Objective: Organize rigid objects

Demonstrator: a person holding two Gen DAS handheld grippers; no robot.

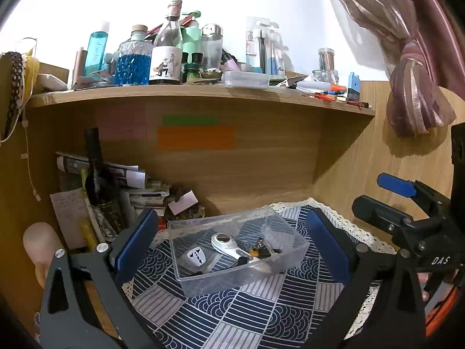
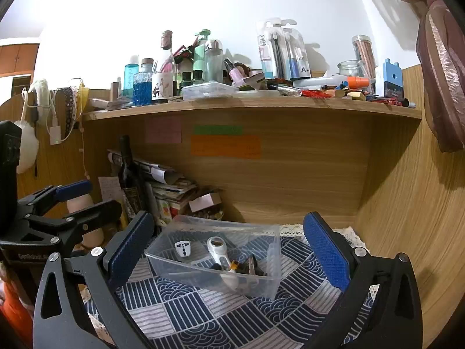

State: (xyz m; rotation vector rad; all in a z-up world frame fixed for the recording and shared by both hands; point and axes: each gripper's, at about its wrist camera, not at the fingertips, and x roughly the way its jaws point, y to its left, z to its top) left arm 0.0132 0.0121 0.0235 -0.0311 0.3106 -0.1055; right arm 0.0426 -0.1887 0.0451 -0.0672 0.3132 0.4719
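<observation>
A clear plastic box (image 1: 203,283) stands on a blue patterned cloth (image 1: 232,314). It holds a white plug adapter (image 1: 196,256), a white magnifier (image 1: 225,242) and some small dark items (image 1: 263,248). My left gripper (image 1: 232,250) is open and empty, its blue pads either side of the box, a little nearer than it. In the right wrist view the box (image 2: 261,286) holds the adapter (image 2: 183,248) and magnifier (image 2: 218,251). My right gripper (image 2: 229,250) is open and empty, just short of the box. Each gripper shows at the other view's edge.
A wooden shelf (image 1: 203,91) above carries bottles, jars, a lidded clear box (image 1: 246,79) and pens. A dark wine bottle (image 1: 97,174), stacked papers and small boxes crowd the back left corner. Wooden panels close the back and right. A tied curtain (image 1: 412,87) hangs right.
</observation>
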